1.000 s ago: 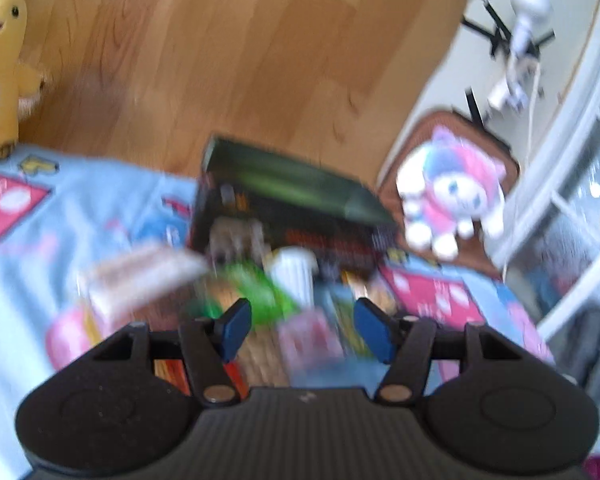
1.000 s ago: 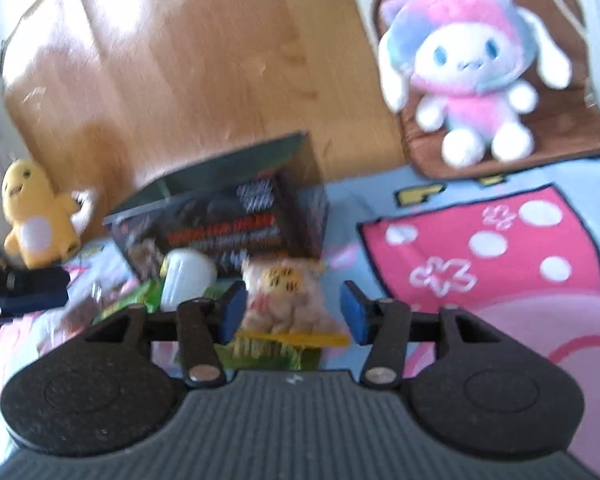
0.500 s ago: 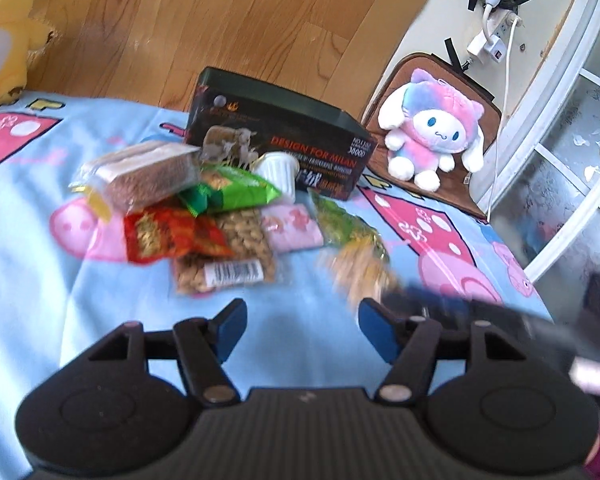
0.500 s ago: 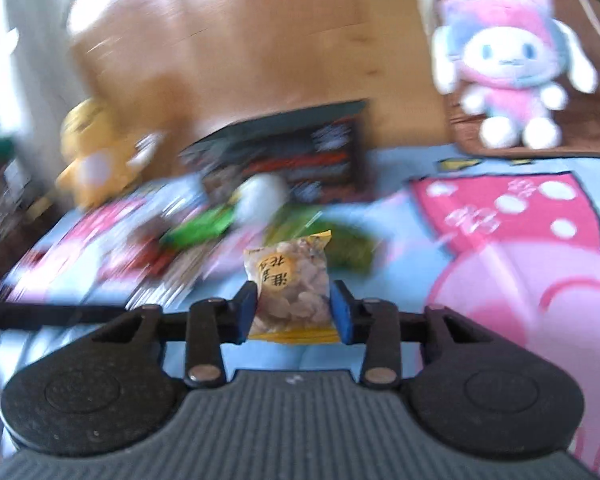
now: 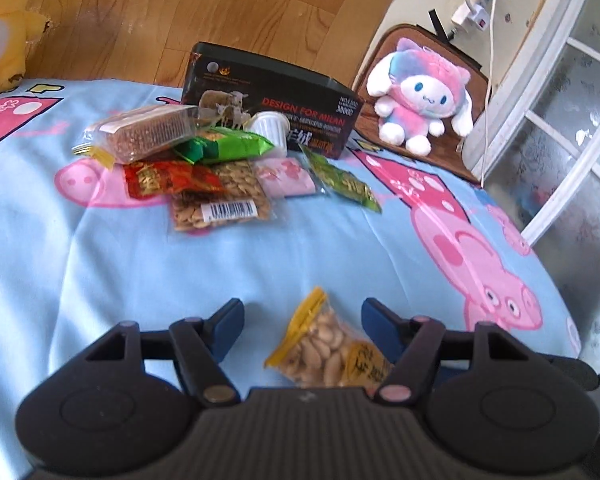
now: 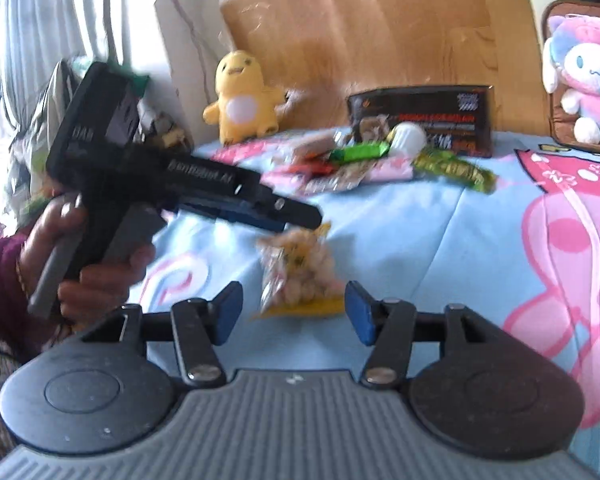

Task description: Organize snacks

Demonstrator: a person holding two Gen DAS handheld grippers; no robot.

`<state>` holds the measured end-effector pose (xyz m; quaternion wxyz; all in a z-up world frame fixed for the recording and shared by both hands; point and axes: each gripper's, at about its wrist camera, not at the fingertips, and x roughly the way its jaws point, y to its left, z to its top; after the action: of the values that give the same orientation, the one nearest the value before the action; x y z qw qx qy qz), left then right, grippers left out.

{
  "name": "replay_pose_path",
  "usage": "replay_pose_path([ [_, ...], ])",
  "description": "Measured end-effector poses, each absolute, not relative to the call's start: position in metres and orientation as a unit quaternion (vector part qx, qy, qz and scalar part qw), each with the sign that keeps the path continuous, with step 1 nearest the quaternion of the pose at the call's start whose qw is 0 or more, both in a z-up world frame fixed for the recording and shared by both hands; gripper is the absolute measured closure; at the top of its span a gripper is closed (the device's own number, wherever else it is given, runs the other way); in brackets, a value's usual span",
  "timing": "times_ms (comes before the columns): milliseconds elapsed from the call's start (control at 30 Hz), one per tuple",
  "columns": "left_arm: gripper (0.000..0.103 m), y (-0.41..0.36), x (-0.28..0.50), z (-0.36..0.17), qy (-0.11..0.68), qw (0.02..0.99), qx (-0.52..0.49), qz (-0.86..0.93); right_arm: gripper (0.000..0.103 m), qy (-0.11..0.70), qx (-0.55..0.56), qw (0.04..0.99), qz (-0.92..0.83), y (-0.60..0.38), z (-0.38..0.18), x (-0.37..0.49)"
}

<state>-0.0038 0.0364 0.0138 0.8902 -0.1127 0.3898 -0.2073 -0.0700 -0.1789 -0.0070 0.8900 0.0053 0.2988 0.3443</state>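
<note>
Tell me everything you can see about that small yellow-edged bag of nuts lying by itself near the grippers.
The small bag of nuts is a clear plastic pouch with yellow sealed ends and a yellow printed label, filled with pale peanut-like kernels. It lies flat on the blue cartoon bedsheet, well apart from the snack pile. It sits between the spread fingers of the left gripper, with no pad touching it. The right gripper has just been opening and stands clear of it.
</note>
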Motion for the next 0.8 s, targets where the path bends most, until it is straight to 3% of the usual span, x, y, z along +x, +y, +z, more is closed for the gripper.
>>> replay_pose_path([
  [67, 0.042, 0.033, -0.009, 0.014, 0.384, 0.895, -0.098, -0.205, 0.044, 0.308, -0.003, 0.889, 0.338, -0.176, -0.013, -0.073],
  [200, 0.064, 0.029, -0.014, 0.014, 0.38, 0.894, -0.093, -0.219, 0.045, 0.306, 0.006, 0.892, 0.333, -0.176, -0.014, -0.072],
  [267, 0.067, 0.028, -0.016, 0.015, 0.381, 0.893, -0.09, -0.222, 0.047, 0.297, 0.009, 0.902, 0.315, -0.176, -0.015, -0.069],
  [500, 0.064, 0.036, -0.026, 0.012, 0.397, 0.877, -0.131, -0.237, 0.046, 0.295, 0.062, 0.914, 0.271, -0.192, -0.014, -0.055],
  [567, 0.058, 0.043, -0.026, 0.009, 0.406, 0.867, -0.154, -0.245, 0.046, 0.299, 0.06, 0.912, 0.274, -0.193, -0.013, -0.057],
  [800, 0.058, 0.049, -0.028, 0.008, 0.408, 0.86, -0.168, -0.255, 0.045, 0.32, 0.04, 0.897, 0.301, -0.186, -0.011, -0.072],
])
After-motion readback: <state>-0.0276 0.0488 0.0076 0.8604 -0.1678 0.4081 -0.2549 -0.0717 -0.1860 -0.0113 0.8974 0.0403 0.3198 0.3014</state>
